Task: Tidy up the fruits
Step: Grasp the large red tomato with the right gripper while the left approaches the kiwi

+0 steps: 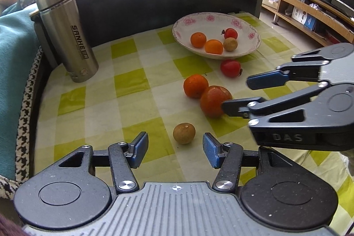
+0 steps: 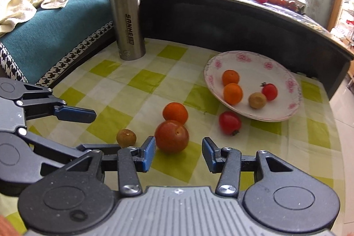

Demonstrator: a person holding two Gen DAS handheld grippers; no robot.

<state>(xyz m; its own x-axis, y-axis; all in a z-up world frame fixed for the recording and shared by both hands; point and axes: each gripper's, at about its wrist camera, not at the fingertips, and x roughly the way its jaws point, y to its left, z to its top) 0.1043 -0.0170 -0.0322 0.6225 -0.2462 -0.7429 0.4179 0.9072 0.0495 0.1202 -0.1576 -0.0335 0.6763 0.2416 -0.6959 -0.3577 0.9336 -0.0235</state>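
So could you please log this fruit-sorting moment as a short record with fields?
surface: green-and-white checked tablecloth
dish: white floral-rimmed ceramic plate, holding two oranges, one red fruit, one tan fruit
loose fruit: orange tangerine touching large red-orange fruit; small red fruit; small brown round fruit
left gripper: open, empty
right gripper: open, empty
also: upright steel flask

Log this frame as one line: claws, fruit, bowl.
left claw: open, facing brown fruit | right claw: open, at large red fruit | bowl: four fruits | cloth: four loose
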